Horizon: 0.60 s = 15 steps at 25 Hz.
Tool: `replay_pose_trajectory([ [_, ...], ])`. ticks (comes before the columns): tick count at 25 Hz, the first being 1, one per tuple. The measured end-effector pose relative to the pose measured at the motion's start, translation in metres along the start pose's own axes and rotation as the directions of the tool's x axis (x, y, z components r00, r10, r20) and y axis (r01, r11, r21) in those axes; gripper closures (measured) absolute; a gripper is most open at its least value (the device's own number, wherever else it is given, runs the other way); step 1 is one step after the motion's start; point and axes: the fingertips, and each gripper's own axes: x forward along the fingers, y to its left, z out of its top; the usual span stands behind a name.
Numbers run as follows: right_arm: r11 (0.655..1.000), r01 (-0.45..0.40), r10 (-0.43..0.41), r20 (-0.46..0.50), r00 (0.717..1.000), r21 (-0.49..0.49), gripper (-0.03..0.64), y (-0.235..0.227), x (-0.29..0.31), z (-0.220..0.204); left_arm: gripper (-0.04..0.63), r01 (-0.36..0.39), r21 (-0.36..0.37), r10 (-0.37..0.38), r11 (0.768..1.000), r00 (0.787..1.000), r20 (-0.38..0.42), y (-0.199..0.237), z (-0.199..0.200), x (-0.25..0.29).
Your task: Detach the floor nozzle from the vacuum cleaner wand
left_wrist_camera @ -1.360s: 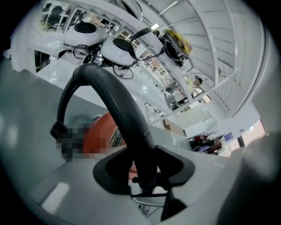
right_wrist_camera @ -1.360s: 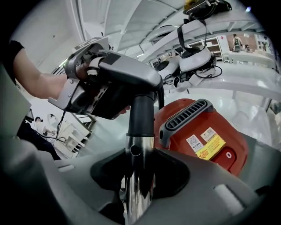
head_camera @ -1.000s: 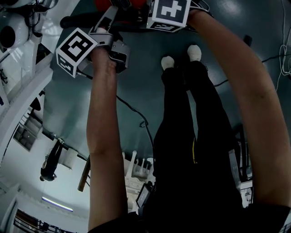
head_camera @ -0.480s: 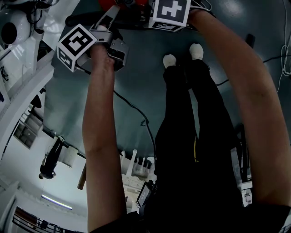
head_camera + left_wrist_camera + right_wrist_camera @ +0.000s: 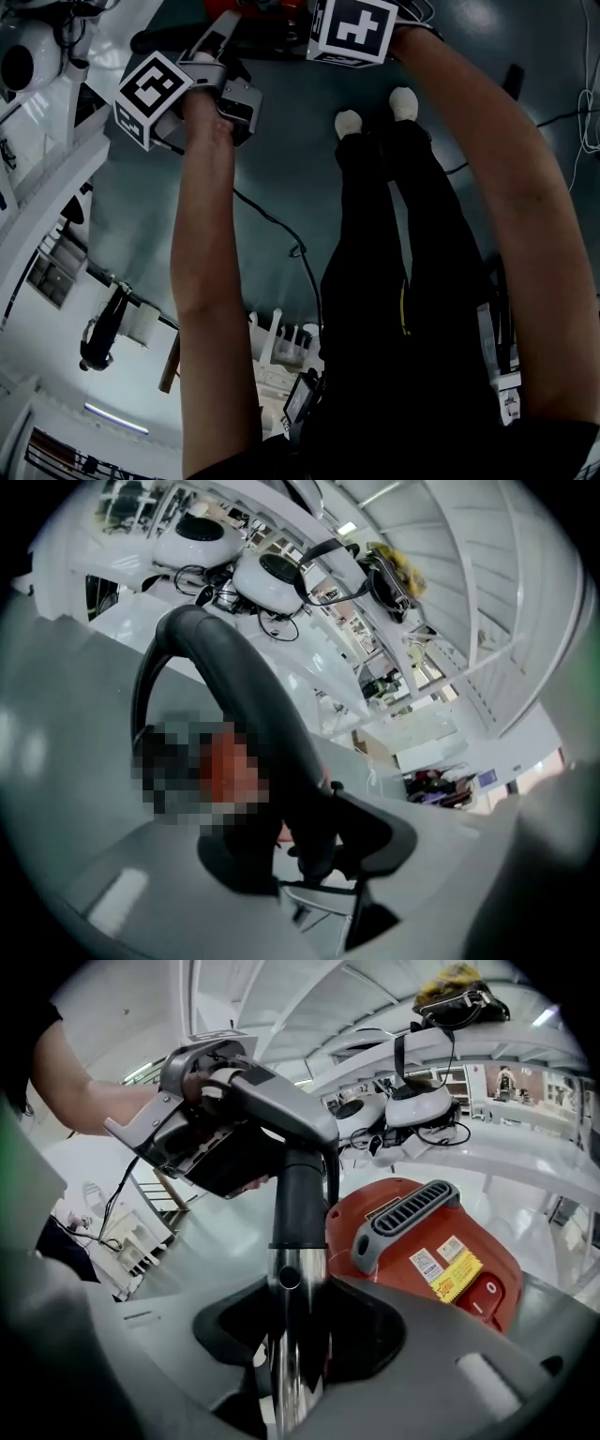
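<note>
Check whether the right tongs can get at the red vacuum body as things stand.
Probably not yet. The right tongs are clamped on the chrome wand, so they are occupied. The red vacuum body lies close beside them with nothing between; letting go would likely free the way.

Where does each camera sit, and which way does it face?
Head view: on the head, facing steeply down; forearms, legs.
Left gripper view: on the left tool, along its jaws at the black handle.
Right gripper view: on the right tool, up the chrome wand; red vacuum body, left arm beyond.
Shared: both gripper views show the handle.
</note>
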Motion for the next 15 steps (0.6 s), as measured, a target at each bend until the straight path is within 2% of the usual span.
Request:
replay_pose_trajectory([
  [4, 1.000, 0.000, 0.000, -0.006, 1.000, 0.015, 0.468, 0.004, 0.003, -0.002, 0.417, 0.004, -0.050, -0.003, 0.999, 1.000, 0.016, 0.007, 0.001, 0.000],
  [8, 1.000, -0.001, 0.001, 0.033, 0.999, 0.002, 0.466, 0.011, 0.005, 0.007, 0.425, 0.014, -0.084, -0.011, 0.996, 0.999, 0.030, 0.007, 0.001, -0.010],
  [15, 0.999, 0.007, -0.008, 0.020, 1.000, 0.032, 0.466, 0.009, 0.006, 0.000, 0.426, 0.025, -0.066, -0.023, 0.997, 0.999, 0.036, 0.005, 0.002, -0.009],
])
